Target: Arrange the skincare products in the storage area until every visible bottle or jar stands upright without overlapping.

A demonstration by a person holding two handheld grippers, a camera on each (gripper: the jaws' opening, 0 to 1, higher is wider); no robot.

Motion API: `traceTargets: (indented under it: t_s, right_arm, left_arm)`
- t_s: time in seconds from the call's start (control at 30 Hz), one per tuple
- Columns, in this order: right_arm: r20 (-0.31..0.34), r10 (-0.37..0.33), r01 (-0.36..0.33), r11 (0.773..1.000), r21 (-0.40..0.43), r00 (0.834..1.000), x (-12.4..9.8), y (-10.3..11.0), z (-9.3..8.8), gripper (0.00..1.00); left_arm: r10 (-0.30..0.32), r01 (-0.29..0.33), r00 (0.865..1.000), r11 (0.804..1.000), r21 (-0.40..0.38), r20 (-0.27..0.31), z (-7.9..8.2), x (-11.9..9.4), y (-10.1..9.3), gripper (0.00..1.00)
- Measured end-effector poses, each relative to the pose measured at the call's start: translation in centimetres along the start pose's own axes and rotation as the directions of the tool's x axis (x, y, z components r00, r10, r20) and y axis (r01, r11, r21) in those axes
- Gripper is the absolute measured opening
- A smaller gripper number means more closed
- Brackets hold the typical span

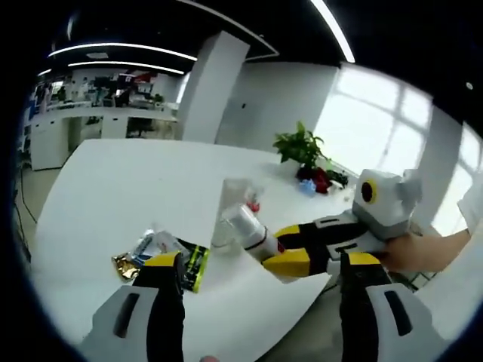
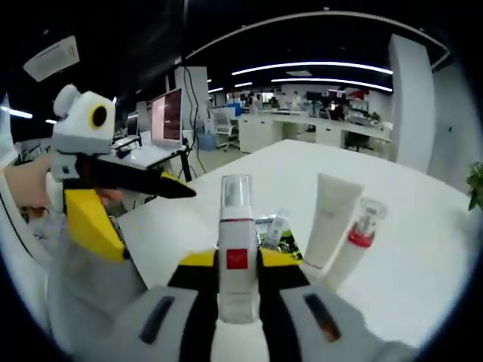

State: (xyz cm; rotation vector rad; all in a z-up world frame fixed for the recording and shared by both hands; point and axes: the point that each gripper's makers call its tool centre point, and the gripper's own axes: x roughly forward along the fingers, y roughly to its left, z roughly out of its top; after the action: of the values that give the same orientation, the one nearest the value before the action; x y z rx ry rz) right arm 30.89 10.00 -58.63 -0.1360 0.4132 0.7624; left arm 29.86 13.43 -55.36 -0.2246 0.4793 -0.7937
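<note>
My right gripper (image 2: 238, 264) is shut on a white foam-pump bottle (image 2: 237, 226) with a red label and a clear cap, held upright over the white table (image 2: 423, 249). In the left gripper view that bottle (image 1: 251, 228) lies tilted in the right gripper (image 1: 281, 247), which reaches in from the right. Behind it on the table stand a white tube (image 2: 330, 219) and a clear-capped bottle with a red band (image 2: 361, 230). My left gripper (image 1: 262, 260) is open, with nothing between its jaws. It also shows at the left (image 2: 139, 215) of the right gripper view.
Foil sachets (image 1: 143, 253) and a green-and-black packet (image 1: 196, 265) lie near the table's front edge. A potted plant (image 1: 302, 147) stands at the far side. A hand (image 1: 411, 249) holds the right gripper. Desks and monitors (image 2: 167, 117) fill the office beyond.
</note>
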Motion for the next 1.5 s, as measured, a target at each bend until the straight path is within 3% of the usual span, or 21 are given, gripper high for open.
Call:
traceTargets:
  t_s: [0.2, 0.4, 0.7, 0.9, 1.1, 1.23, 1.3, 1.37, 1.4, 1.5]
  right_arm:
    - [0.053, -0.004, 0.004, 1.0, 0.001, 0.999, -1.4, 0.3, 0.4, 0.18]
    - [0.099, -0.004, 0.004, 1.0, 0.001, 0.995, -2.3, 0.5, 1.1, 0.18]
    - [0.109, -0.001, 0.005, 0.999, -0.034, 0.994, -3.0, 0.8, 1.1, 0.18]
    - [0.091, 0.009, -0.001, 0.997, -0.083, 0.996, -3.2, 1.5, 0.6, 0.19]
    - [0.103, 0.008, 0.0, 0.997, -0.075, 0.995, -3.6, 1.4, 0.5, 0.19]
    - [0.107, 0.017, -0.007, 0.995, -0.096, 0.994, -3.6, 1.1, 0.2, 0.21]
    - [0.098, 0.055, -0.048, 0.997, -0.067, 0.994, -3.7, 1.3, -0.1, 0.22]
    - [0.065, 0.11, -0.109, 0.994, -0.032, 0.992, -4.0, 1.6, -1.1, 0.23]
    - [0.062, 0.107, -0.105, 0.994, -0.031, 0.992, -4.2, 1.1, -1.5, 0.23]
    - [-0.013, 0.147, -0.148, 0.987, -0.069, 0.989, -5.2, 0.8, -2.8, 0.3]
  left_arm:
    - [-0.019, 0.02, 1.0, 0.999, -0.036, 0.009, 0.2, 1.5, -1.0, 0.72]
    - [-0.06, 0.06, 0.998, 0.993, -0.106, 0.006, -0.5, 2.6, -2.1, 0.55]
    - [-0.105, 0.109, 0.994, 0.969, -0.223, 0.03, -0.7, 3.3, -2.9, 0.38]
    - [-0.122, 0.123, 0.992, 0.963, -0.242, 0.018, -1.2, 3.6, -3.4, 0.24]
    - [-0.141, 0.14, 0.99, 0.965, -0.22, 0.014, -1.2, 3.7, -4.0, 0.21]
    - [-0.152, 0.148, 0.988, 0.977, -0.155, -0.01, -1.0, 4.1, -4.5, 0.19]
    - [-0.16, 0.156, 0.986, 0.983, -0.096, -0.039, -0.9, 4.3, -4.6, 0.18]
    - [-0.167, 0.164, 0.985, 0.985, -0.058, -0.047, -0.6, 4.3, -4.6, 0.18]
    - [-0.169, 0.167, 0.984, 0.985, -0.034, -0.059, -0.2, 4.3, -4.4, 0.18]
    - [-0.159, 0.166, 0.983, 0.983, 0.075, -0.091, 0.5, 4.3, -3.8, 0.18]
